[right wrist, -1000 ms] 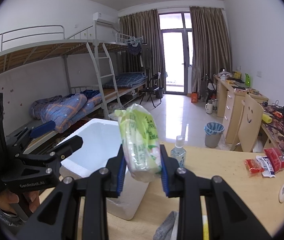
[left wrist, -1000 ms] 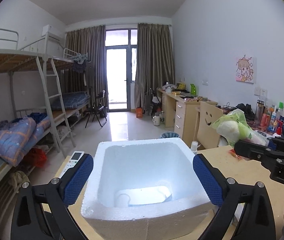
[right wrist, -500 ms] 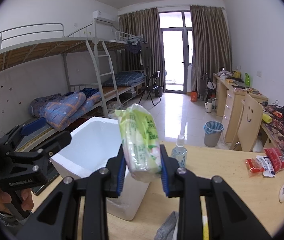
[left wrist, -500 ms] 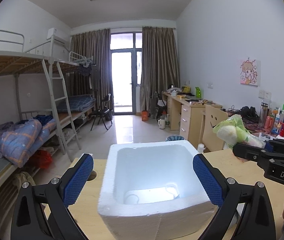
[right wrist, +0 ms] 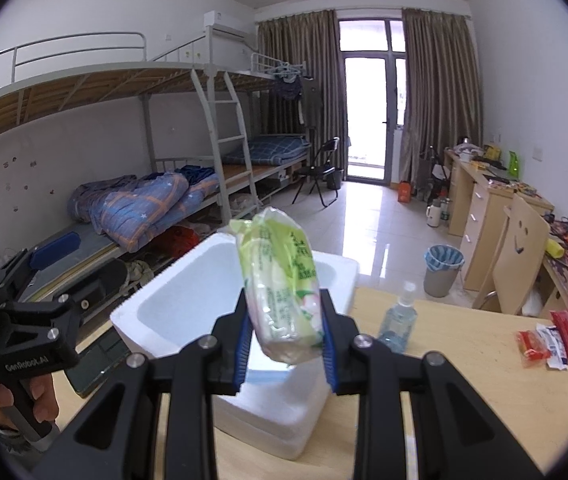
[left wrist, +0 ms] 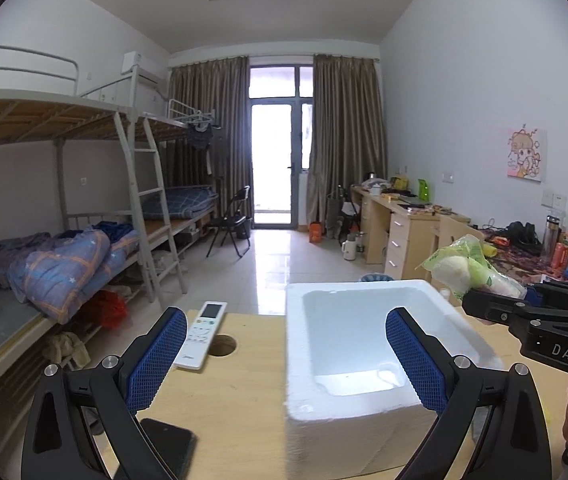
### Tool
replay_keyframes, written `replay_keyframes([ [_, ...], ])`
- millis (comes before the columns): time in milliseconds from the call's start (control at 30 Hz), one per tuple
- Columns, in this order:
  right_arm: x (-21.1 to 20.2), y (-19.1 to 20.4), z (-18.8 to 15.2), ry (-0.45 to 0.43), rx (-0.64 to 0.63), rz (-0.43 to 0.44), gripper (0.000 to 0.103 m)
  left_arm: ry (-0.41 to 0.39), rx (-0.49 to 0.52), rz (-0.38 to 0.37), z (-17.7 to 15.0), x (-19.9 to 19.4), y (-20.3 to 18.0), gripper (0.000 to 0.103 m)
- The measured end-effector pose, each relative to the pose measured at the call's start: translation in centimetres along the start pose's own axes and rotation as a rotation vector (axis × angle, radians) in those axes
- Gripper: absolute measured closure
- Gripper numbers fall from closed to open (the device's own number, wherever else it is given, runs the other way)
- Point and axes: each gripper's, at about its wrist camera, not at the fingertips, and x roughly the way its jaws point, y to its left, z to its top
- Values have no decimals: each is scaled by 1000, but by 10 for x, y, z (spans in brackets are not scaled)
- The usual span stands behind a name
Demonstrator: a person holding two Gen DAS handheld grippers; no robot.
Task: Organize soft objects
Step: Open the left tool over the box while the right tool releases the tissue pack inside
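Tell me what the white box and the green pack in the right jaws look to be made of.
White rectangular box: looks like expanded foam, matte, with a grainy, pebbled rim and thick walls. Green-and-white soft pack: thin glossy plastic film, wrinkled and shiny, probably around tissues, though the contents are unclear. The right gripper is clamped on it.

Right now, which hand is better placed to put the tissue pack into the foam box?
Right. The right gripper already holds the tissue pack near the foam box. The left gripper is open and empty.
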Motion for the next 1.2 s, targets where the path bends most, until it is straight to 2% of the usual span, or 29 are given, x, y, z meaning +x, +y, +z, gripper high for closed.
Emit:
replay_keyframes([
  [200, 14, 16, 3, 13, -22, 45, 69, 11, -7, 39, -2, -3, 8, 3],
  [400, 18, 10, 5, 14, -15, 61, 69, 18, -2, 67, -2, -8, 12, 3],
  [1000, 24, 17, 7, 28, -7, 43, 68, -2, -11, 66, 1, -15, 8, 3],
  [1033, 23, 17, 8, 26, -5, 38, 64, -1, -13, 66, 2, -16, 9, 3],
  [1167, 19, 21, 7, 9, -29, 29, 29, -5, -14, 76, 3, -19, 8, 3],
  [1200, 18, 21, 7, 2, -29, 26, 27, -5, -15, 76, 4, -20, 8, 3],
])
